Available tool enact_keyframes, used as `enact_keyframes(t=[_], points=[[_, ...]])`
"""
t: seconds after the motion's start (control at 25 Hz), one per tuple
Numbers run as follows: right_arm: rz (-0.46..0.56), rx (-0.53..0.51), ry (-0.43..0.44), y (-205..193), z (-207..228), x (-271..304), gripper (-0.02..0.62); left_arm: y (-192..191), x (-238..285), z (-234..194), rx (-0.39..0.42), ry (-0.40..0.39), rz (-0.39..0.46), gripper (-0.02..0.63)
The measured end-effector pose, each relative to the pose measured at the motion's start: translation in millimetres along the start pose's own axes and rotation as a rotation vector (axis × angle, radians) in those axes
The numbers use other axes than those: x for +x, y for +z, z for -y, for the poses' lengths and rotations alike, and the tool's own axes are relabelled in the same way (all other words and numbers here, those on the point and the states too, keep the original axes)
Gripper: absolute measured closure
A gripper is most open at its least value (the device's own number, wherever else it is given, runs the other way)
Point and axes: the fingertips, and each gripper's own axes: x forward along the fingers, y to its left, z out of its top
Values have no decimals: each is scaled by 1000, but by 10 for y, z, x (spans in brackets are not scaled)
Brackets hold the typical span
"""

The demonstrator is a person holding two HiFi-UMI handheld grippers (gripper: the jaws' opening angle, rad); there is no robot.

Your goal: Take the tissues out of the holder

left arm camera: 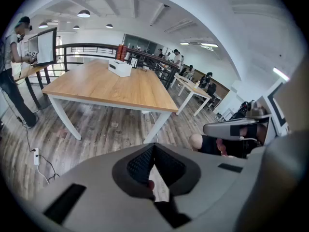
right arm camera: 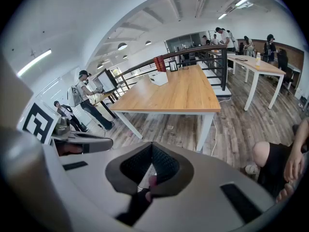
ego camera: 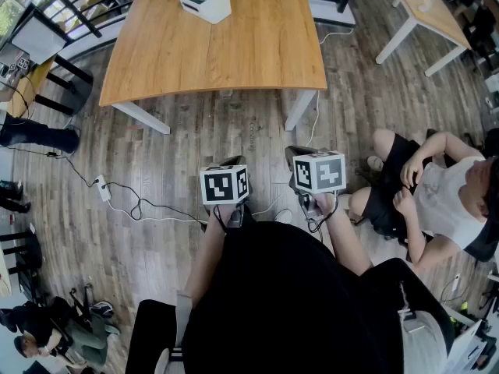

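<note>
A white tissue holder (ego camera: pixel 204 3) with a dark slot on top stands at the far end of the wooden table (ego camera: pixel 234 53). It shows small in the left gripper view (left arm camera: pixel 119 67) and in the right gripper view (right arm camera: pixel 159 78). Both grippers are held close to the person's body, well short of the table and over the wooden floor. My left gripper (ego camera: pixel 226 164) points down and forward, its jaws (left arm camera: pixel 153 147) meeting at the tips with nothing between them. My right gripper (ego camera: pixel 300 157) is beside it, jaws (right arm camera: pixel 152 147) shut and empty too.
A person (ego camera: pixel 437 197) sits on the floor at the right, close to the right gripper. A power strip (ego camera: pixel 103 187) and cables lie on the floor at the left. A second table (ego camera: pixel 425 6) stands at the back right, a black railing (ego camera: pixel 78 14) at the back left.
</note>
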Motion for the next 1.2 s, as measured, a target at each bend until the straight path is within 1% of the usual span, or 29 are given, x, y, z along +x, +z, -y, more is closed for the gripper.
enact_keyframes(t=[0.2, 0.36, 0.6, 0.68, 0.84, 1.04, 1.2], points=[[-1, 8, 3, -11, 24, -27, 584, -10, 4, 32, 7, -7, -4, 595], [-5, 43, 38, -18, -13, -8, 584, -34, 28, 33, 7, -19, -14, 595], [-8, 40, 22, -28, 19, -16, 584, -31, 27, 28, 10, -12, -22, 595], [16, 38, 31, 5, 22, -37, 584, -15, 27, 33, 7, -10, -13, 595], [96, 48, 76, 63, 73, -123, 584, 24, 45, 95, 8, -1, 15, 595], [187, 53, 126, 82, 180, -278, 584, -16, 133, 277, 15, -3, 13, 595], [215, 44, 166, 56, 242, -374, 584, -39, 204, 436, 18, -6, 10, 595]])
